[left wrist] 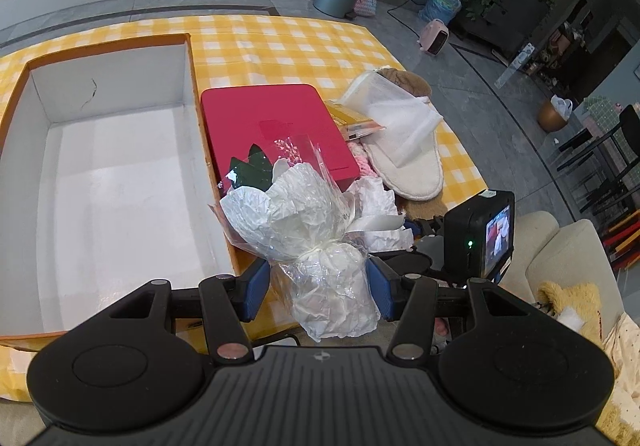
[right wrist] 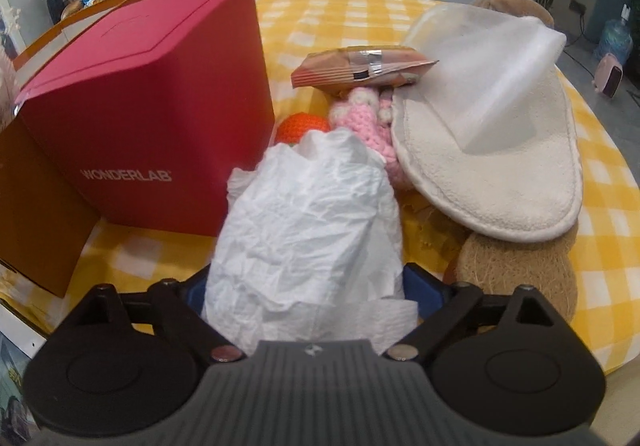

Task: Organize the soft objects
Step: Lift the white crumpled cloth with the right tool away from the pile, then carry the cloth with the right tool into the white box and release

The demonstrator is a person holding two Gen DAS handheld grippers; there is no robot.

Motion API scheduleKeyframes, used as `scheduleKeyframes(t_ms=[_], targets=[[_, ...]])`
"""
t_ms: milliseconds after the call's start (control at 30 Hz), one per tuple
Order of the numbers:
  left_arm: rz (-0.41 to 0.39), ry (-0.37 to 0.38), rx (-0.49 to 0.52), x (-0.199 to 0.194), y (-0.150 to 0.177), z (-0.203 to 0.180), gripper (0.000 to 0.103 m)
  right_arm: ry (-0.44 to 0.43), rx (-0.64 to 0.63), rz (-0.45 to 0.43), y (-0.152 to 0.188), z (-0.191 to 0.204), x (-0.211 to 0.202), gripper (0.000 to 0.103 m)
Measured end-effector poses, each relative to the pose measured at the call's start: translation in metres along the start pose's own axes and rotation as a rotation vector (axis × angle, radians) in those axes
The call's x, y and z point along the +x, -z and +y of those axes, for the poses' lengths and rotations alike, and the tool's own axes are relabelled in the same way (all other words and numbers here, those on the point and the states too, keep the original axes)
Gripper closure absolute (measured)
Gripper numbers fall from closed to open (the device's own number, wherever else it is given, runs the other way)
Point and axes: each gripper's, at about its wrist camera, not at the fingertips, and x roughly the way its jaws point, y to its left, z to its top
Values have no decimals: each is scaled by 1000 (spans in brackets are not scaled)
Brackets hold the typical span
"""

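L wrist view alone showed the open orange box [left wrist: 108,173] w/ white interior at far left, then the red box [left wrist: 276,125] beside it. R wrist view alone showed the orange crochet ball [right wrist: 302,127], pink crochet toy [right wrist: 366,117] and snack packet [right wrist: 360,65] btwn red box and white slipper [right wrist: 492,149]. Left gripper [left wrist: 320,282] had jaws clamped on the wrapped bouquet [left wrist: 316,234] stem, bloom end pointing fwd over the box edge. Right gripper [right wrist: 310,290] pinched crumpled white paper [right wrist: 308,226], bulging up btwn its jaws.

Open tray [left wrist: 40,93] left of lidded box [left wrist: 276,125]; slipper [right wrist: 492,165] right, atop plush toy [right wrist: 516,274].
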Motion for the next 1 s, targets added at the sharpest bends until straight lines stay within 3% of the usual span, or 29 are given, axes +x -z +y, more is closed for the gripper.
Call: scheduleKeyframes(t_ms=[67,133,200,333,500,667,1000], targets=[[-3,4,-5,-2,0,2,42,4,-24,-7,2,4,0,15],[-11,3,-10,-4,1,3,42,9,-48,-13,3,5,-1,29],[-15,2,-14,-5,1,4,42,19,-54,-22,3,6,-3,53],[-24,-1,-16,-11,3,5,42,3,-49,-17,3,3,-10,74],[-40,-2,-14,-16,3,5,42,4,-40,-56,4,1,-32,77],[-56,-1,-16,-22,1,7,42,-54,3,-98,7,-6,-59,77],[-161,-8,-68,-60,-2,33,42,-148,116,-224,1,-25,-113,77]])
